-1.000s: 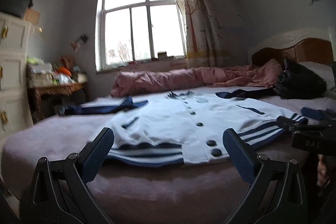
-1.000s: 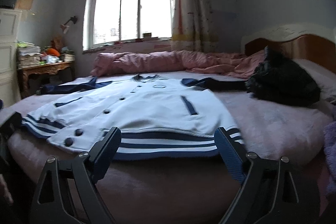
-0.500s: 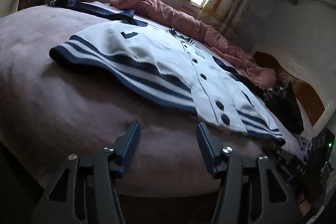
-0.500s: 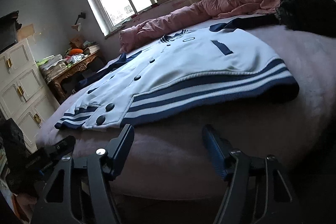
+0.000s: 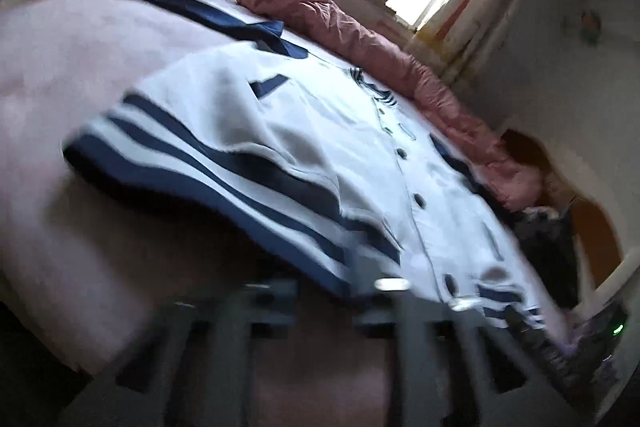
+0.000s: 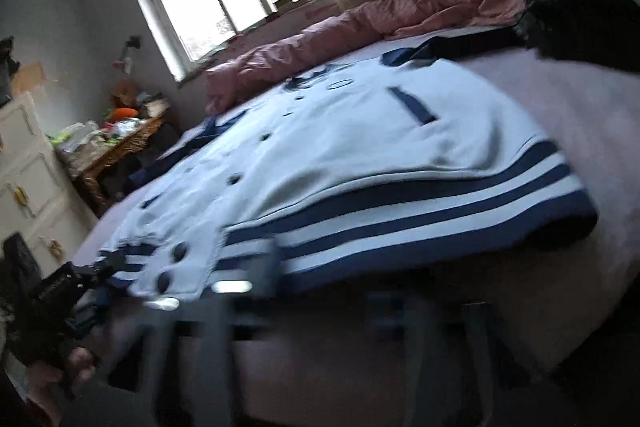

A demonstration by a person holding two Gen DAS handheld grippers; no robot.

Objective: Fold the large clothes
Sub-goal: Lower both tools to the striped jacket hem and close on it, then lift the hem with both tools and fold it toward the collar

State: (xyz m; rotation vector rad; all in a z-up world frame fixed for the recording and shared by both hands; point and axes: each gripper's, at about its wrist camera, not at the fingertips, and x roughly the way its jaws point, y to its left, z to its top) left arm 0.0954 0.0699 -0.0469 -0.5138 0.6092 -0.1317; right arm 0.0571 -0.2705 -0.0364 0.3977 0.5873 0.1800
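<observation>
While you're dropping both tools toward the hem, the left gripper (image 5: 324,301) is blurring right at the striped edge of the jacket (image 5: 312,131); compared w/ half a sec ago it's closer in and the fingers look nearer together, but can't tell if they're clamped yet. Right gripper (image 6: 320,291) is doing the same at its side, also too smeared to judge. Jacket's lying flat, buttoned, front up on the bed (image 5: 60,67), so you're prob starting the first grab.
</observation>
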